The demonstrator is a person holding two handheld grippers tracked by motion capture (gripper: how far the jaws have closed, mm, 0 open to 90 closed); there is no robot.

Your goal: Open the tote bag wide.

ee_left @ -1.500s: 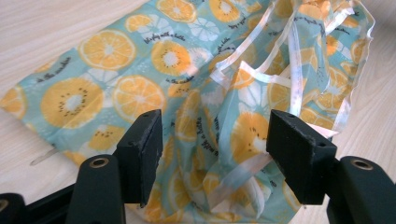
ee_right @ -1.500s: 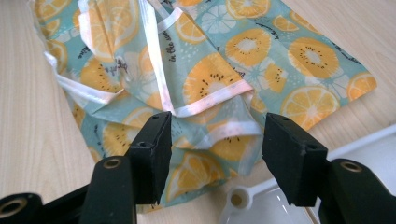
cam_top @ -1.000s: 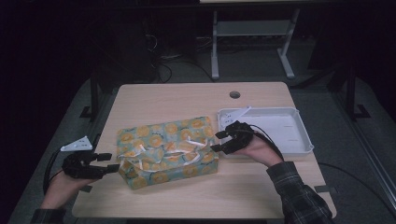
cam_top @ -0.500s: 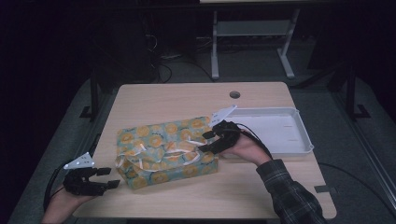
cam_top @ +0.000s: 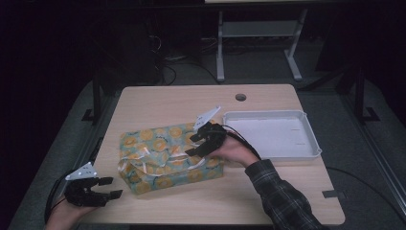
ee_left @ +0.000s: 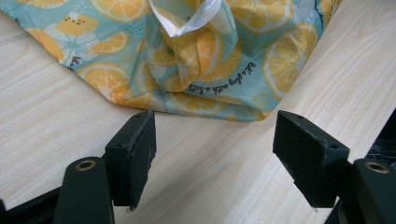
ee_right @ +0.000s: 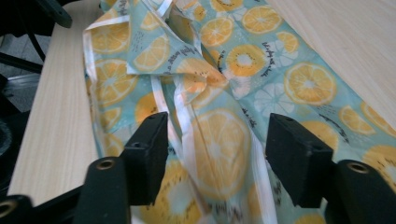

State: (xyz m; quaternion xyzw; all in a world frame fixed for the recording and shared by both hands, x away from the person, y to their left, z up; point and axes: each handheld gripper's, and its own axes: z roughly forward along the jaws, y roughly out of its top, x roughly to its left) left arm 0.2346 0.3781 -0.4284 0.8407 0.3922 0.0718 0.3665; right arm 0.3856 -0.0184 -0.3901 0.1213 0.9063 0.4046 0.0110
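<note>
A parcel (cam_top: pixel 158 153) wrapped in teal cloth printed with orange and lemon slices lies on the table, with white ribbon (ee_right: pixel 184 126) loose across its top. My right gripper (cam_top: pixel 190 146) hovers over the parcel's right half. Its jaws have just been opening and press on nothing; the right gripper view shows the right gripper (ee_right: pixel 215 140) with ribbon and cloth (ee_right: pixel 261 70) below its jaws. My left gripper (cam_top: pixel 114 187) sits low at the table's front left corner, apart from the parcel. Its jaws have just been opening and are empty. In the left gripper view, the left gripper (ee_left: pixel 212 140) faces the parcel's folded end (ee_left: pixel 210 60).
A white tray (cam_top: pixel 311 139) stands at the right of the wooden table (cam_top: pixel 182 105), behind my right hand. A round cable hole (cam_top: pixel 241 97) lies near the far edge. Dark floor and a metal frame (cam_top: pixel 258 33) lie beyond the table.
My right gripper has slid left from the parcel's right end to over its top. My left gripper has drawn back and down from the parcel's left end toward the front corner.
</note>
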